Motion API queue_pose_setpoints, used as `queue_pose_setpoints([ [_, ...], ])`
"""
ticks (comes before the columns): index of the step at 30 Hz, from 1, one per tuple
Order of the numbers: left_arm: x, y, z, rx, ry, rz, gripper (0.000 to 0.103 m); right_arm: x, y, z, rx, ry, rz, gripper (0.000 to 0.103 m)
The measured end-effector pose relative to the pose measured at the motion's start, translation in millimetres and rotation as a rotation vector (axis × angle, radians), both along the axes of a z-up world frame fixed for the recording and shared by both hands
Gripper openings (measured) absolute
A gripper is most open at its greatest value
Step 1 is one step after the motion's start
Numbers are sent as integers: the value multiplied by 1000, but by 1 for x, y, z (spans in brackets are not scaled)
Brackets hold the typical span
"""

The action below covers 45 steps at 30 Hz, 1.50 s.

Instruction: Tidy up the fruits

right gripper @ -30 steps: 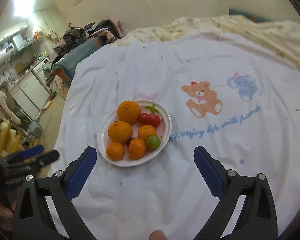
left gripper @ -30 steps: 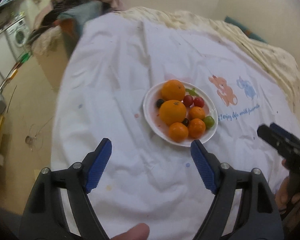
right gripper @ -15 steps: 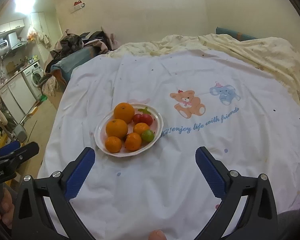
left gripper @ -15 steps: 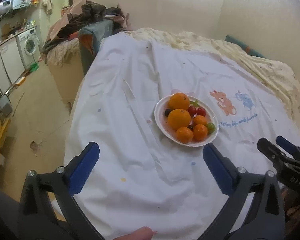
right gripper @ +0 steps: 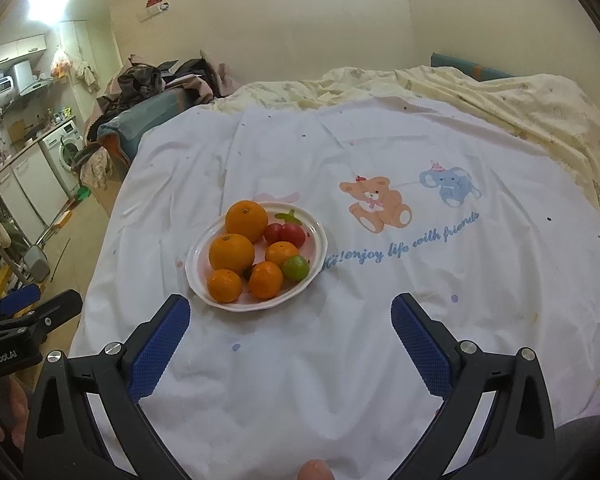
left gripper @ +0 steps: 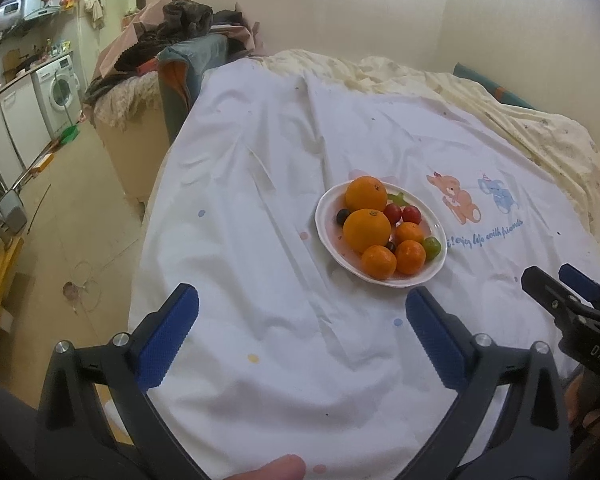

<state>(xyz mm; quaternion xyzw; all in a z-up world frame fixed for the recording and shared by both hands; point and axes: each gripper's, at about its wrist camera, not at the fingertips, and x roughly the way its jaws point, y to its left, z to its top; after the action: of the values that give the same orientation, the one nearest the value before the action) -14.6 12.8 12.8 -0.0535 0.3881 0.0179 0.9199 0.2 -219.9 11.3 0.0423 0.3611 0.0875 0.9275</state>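
Left hand-held gripper (left gripper: 302, 314): jaws spread wide, nothing between the blue pads, held above the near part of the bed (left gripper: 260, 264), well short of the plate (left gripper: 328, 206). Right hand-held gripper (right gripper: 290, 320): likewise gaping and empty, hanging over the white sheet just in front of the plate's near rim. No fruit in either grip; none lying loose on the sheet.

Judged from the layout: sorting looks finished, or close to it. All visible fruit gathered on the one plate, resting near the middle of the bed, just left of the printed bear and elephant. Nothing obvious left to collect; at most some tidying within the pile.

Counted, largest to smallest:
- One bed, covered by a white cartoon-print sheet.
- One white plate with a scalloped rim.
- Two big oranges (right gripper: 232, 253), one behind the other on the plate's left side, touching.
- Three small mandarins (right gripper: 225, 286), two along the near rim and one just behind them on the right.
- One green fruit (right gripper: 295, 267), at the right rim, touching a mandarin.
- Two red cherry tomatoes (right gripper: 293, 234), side by side behind the mandarins.
- Two dark grapes (left gripper: 343, 216), as far as can be told: one at the left beside the oranges, one tucked among the fruit and largely hidden.
- One small green item (right gripper: 288, 216) at the far rim, a leaf or a stem, cannot tell which.
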Motion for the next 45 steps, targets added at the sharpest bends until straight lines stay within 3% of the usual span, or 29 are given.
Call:
queue_pose_setpoints([
  [45, -1, -3, 4, 9, -18, -6, 102, 1, 0, 2, 6, -3, 0, 103],
])
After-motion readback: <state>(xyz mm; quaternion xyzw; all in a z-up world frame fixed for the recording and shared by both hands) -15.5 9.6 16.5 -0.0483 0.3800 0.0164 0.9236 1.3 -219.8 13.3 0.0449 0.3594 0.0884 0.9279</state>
